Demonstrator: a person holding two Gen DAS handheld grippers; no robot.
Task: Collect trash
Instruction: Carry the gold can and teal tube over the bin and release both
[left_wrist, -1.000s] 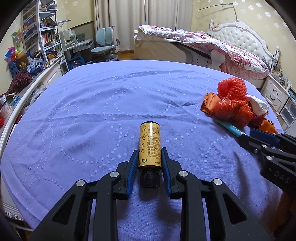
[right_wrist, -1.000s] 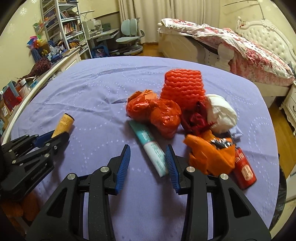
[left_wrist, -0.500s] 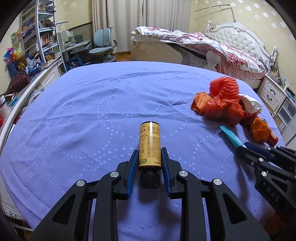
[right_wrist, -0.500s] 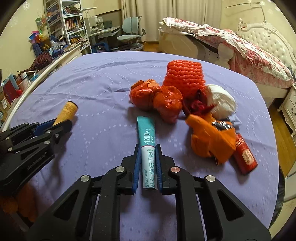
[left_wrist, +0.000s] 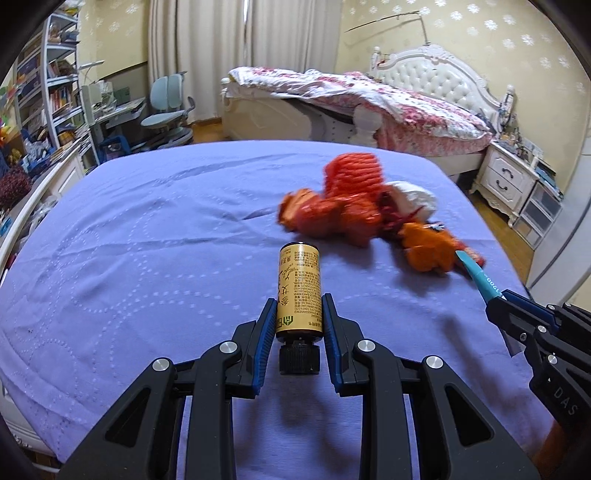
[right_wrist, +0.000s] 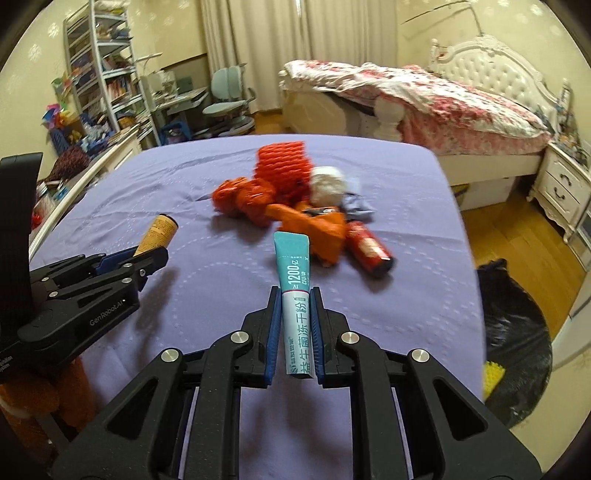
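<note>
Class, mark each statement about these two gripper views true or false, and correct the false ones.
1. The left gripper is shut on a yellow bottle. True.
2. The right gripper is open and holds nothing. False: it is shut on a teal sachet.
3. The bottle's black cap points away from the camera. False: the cap points back toward the camera, behind the fingertips.
4. A pile of orange trash lies on the purple cloth. True.
5. A red can lies at the pile's right edge. True.
6. A black bag sits on the cloth beside the pile. False: it is down on the floor, off the cloth's right edge.
</note>
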